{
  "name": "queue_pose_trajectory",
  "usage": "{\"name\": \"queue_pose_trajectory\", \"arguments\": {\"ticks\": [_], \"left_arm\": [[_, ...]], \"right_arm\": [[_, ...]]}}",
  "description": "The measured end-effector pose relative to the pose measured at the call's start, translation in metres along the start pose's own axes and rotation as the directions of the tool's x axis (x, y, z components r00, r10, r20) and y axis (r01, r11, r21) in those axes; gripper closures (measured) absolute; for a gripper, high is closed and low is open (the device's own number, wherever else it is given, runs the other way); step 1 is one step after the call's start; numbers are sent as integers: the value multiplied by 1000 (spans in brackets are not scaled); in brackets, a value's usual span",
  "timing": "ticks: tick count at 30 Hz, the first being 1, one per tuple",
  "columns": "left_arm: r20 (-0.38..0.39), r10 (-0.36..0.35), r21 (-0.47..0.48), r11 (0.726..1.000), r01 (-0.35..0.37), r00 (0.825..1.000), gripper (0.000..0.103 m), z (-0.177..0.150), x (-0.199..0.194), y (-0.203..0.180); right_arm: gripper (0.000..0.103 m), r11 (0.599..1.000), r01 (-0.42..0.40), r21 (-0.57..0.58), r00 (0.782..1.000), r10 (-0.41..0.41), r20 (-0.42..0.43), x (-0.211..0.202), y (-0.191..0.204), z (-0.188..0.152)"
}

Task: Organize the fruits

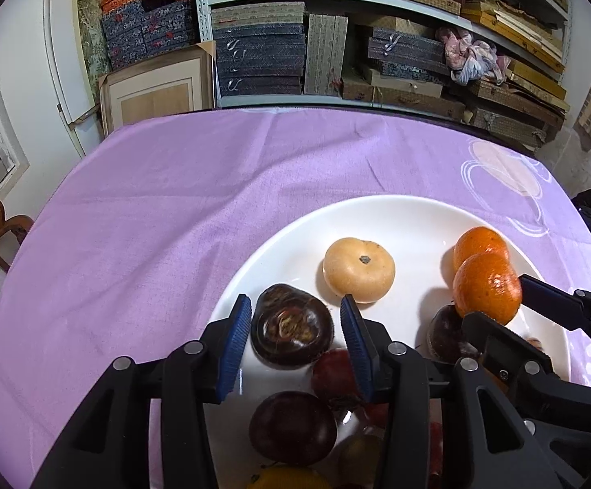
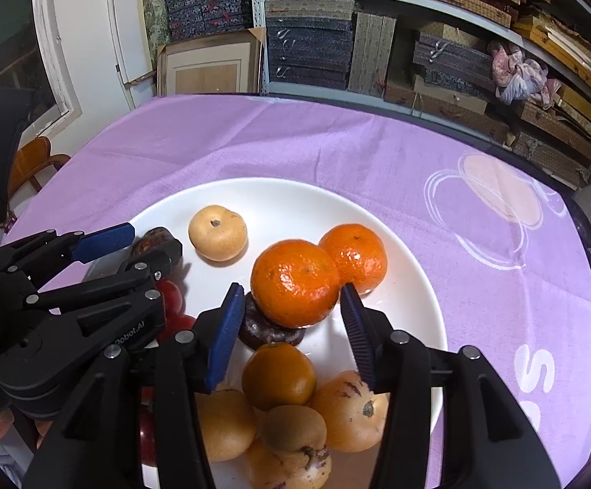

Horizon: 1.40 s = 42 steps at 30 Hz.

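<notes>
Left fingers [image 1: 243,326] | straddle dark fruit [image 1: 292,324] | plate [image 1: 397,212] far side free

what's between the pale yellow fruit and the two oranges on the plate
Nothing: bare white plate separates the pale yellow fruit from the nearer orange and the farther orange. Both wrist views show it.

bright, even | soft shadows | glare on plate [image 2: 409,285] (fisheye-bent edges)
</notes>
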State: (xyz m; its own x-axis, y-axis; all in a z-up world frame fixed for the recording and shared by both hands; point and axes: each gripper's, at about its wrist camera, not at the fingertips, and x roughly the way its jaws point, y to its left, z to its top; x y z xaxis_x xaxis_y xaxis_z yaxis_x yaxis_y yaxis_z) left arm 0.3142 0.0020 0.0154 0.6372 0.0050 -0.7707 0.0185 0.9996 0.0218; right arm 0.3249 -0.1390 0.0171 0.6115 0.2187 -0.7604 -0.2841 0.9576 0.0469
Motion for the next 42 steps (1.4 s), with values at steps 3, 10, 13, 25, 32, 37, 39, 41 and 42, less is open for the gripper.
{"name": "queue_pose_trajectory", "arguments": {"ticks": [3, 10, 13, 25, 32, 37, 39, 41, 42], "left_arm": [[24, -2, -3, 1000, 2, 1000, 57, 5, -16, 0], [120, -6, 6, 1000, 6, 993, 56, 9, -82, -2], [166, -7, 12, 1000, 6, 986, 48, 1, -115, -4], [208, 10, 15, 1000, -14, 978, 46, -85, -183, -5], [141, 34, -8, 999, -33, 989, 45, -146, -175, -2], [120, 38, -10, 999, -37, 992, 44, -177, -169, -7], [134, 46, -1, 999, -46, 990, 33, -184, -169, -11], [159, 55, 10, 998, -58, 986, 32, -192, -169, -14], [164, 55, 13, 998, -58, 985, 32, -192, -169, -14]], "right_arm": [[54, 1000, 4, -14, 1000, -3, 31, -19, 2, 4], [47, 1000, -1, -28, 988, 5, 151, -90, 8, 6], [41, 1000, -5, -28, 980, 10, 199, -126, 11, -2], [10, 1000, -10, -8, 956, 12, 292, -214, 16, -86], [10, 997, -42, 62, 971, 26, 236, -203, 7, -148], [10, 990, -55, 129, 981, 30, 190, -182, -4, -180], [10, 987, -50, 151, 983, 22, 182, -176, -7, -192], [10, 985, -34, 171, 982, 1, 186, -169, -10, -199], [10, 984, -28, 178, 982, -7, 189, -167, -11, -201]]}}
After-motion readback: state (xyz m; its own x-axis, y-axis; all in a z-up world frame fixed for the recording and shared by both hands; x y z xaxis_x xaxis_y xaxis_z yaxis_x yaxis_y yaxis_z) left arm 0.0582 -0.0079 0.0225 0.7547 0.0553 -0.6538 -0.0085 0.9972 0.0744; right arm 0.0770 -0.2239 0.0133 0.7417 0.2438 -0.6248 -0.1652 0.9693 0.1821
